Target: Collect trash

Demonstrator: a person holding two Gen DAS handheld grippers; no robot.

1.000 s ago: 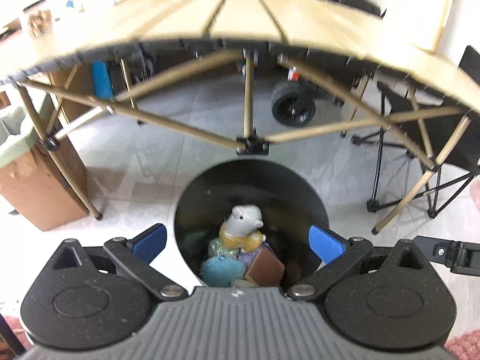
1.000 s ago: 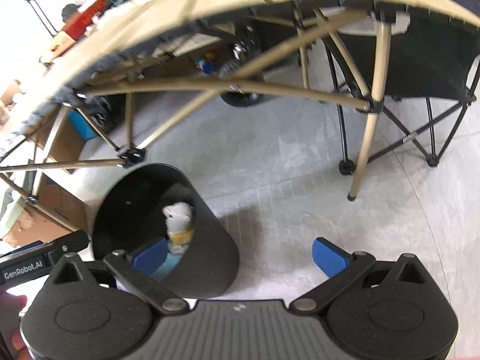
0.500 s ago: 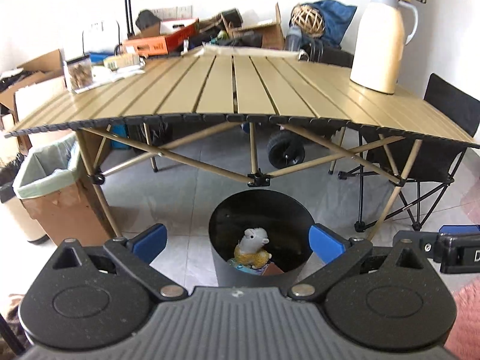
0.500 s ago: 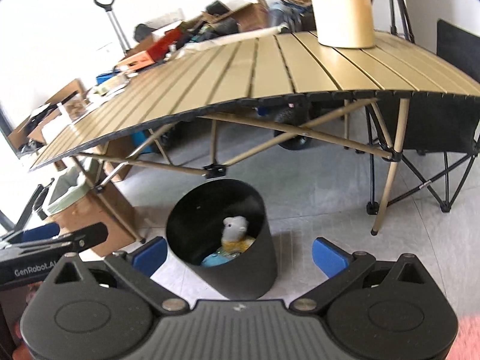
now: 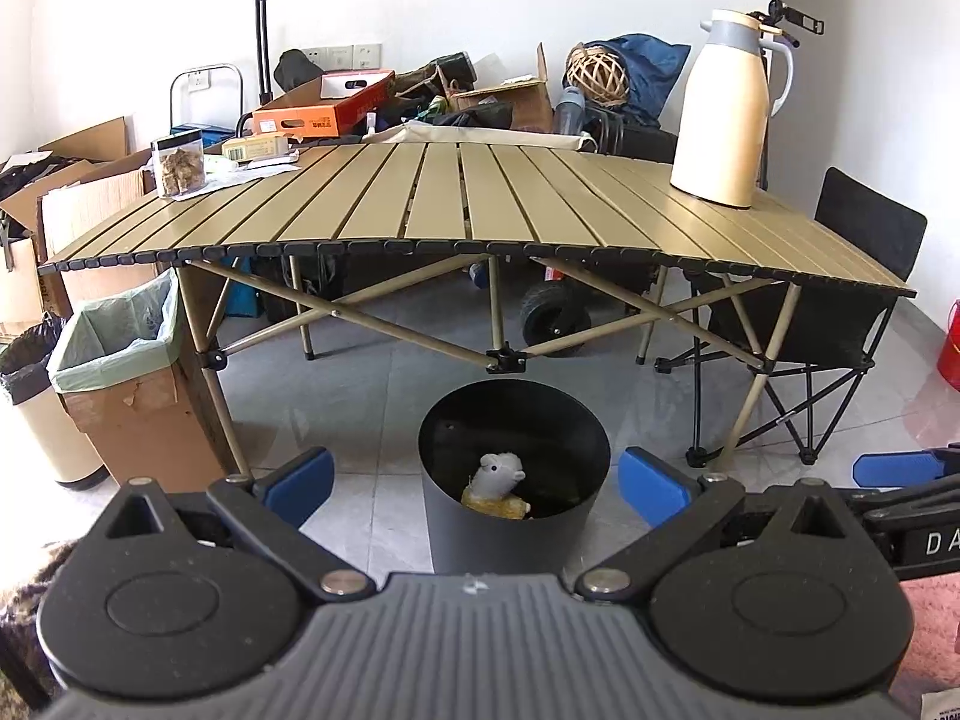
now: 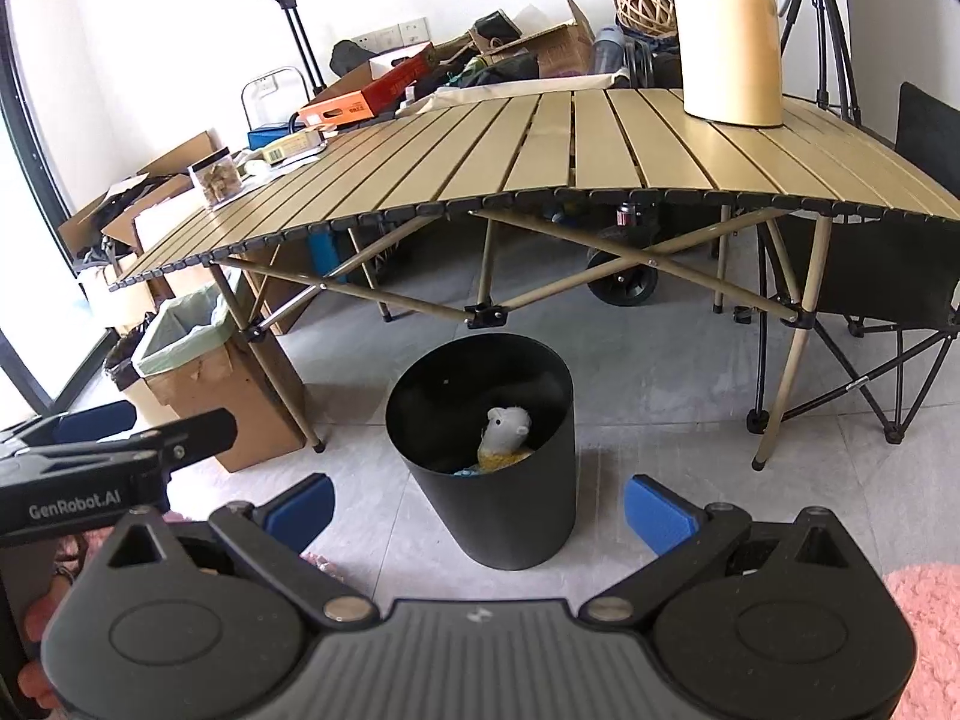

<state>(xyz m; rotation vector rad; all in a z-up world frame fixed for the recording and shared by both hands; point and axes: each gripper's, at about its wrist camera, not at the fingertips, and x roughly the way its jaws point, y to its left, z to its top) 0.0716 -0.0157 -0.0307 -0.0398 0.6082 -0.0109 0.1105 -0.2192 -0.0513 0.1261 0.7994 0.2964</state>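
both grippers hang above a grey tiled floor [image 5: 372,384], the left gripper [image 5: 477,483] and right gripper [image 6: 478,510] each spread wide with nothing between the blue pads. a black bin [image 6: 486,456] stands on the tiles just in front of the slatted tan folding desk [image 5: 480,198], and a grey plush toy [image 5: 501,477] sits inside it. on the desk stand a cream thermos jug [image 5: 723,120] and a clear jar [image 5: 178,167]. a cardboard box lined with a green bag [image 5: 120,372] sits by the desk's left leg; a black folding chair [image 5: 840,324] stands on the right.
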